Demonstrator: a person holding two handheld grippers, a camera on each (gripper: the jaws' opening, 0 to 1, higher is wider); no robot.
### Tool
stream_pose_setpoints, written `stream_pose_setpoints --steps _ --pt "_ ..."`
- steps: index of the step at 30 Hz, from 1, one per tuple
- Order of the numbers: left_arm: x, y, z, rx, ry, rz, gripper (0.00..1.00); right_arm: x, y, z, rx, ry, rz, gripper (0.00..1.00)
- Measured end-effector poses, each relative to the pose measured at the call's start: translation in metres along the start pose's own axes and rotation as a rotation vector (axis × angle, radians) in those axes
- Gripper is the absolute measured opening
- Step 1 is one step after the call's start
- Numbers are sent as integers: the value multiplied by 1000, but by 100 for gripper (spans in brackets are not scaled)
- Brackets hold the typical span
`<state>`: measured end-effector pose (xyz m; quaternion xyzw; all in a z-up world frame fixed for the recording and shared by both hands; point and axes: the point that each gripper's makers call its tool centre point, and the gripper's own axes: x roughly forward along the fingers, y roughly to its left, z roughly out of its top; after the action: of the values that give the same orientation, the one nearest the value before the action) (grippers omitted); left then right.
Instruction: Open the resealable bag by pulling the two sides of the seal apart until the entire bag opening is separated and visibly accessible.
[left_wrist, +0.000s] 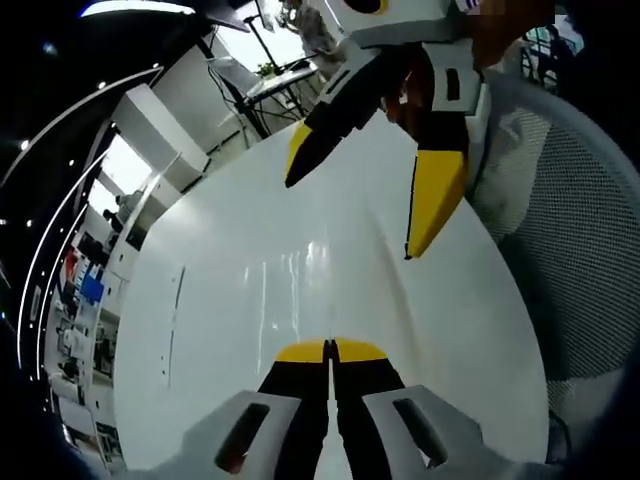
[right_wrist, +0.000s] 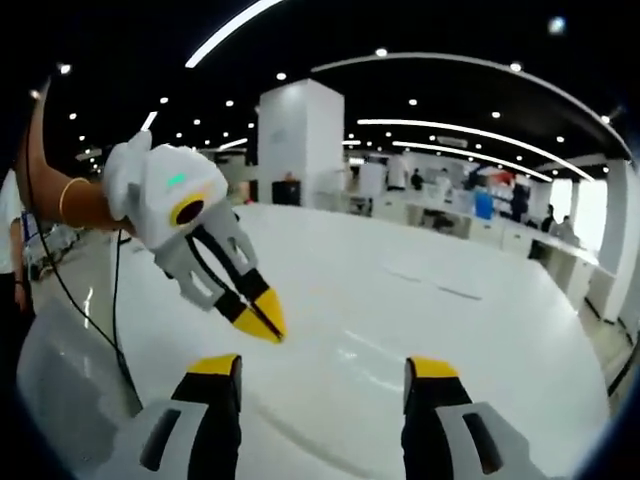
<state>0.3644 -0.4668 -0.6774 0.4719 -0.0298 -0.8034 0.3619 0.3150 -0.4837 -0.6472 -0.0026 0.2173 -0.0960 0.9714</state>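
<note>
A glossy white surface (left_wrist: 300, 270) fills the frame centre — the left gripper (left_wrist: 330, 350), low centre, has its fingers together; the right gripper (right_wrist: 325, 368) keeps its fingers apart.

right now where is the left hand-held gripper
In the right gripper view the left hand-held gripper, grey with yellow-tipped jaws shut, hangs at the left above the glossy white table, near the right hand-held gripper's open jaws.

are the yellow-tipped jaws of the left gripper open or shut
Shut: in the left gripper view, the left gripper has its yellow tips pressed together with nothing between them, above the white table.
</note>
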Motion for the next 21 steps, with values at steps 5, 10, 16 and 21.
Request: stream_pose_setpoints --steps 5,10,16,21 --pt "-10 -5 6 -8 -8 2 0 3 9 -1 -57 26 30 58" --pt "-15 -12 6 22 10 2 0 3 15 -4 -133 64 47 53" --pt "-20 -25 10 38 14 -17 0 3 24 -6 -202 97 78 47" --pt "-24 -32 14 47 13 -19 0 4 32 -11 -230 124 109 38"
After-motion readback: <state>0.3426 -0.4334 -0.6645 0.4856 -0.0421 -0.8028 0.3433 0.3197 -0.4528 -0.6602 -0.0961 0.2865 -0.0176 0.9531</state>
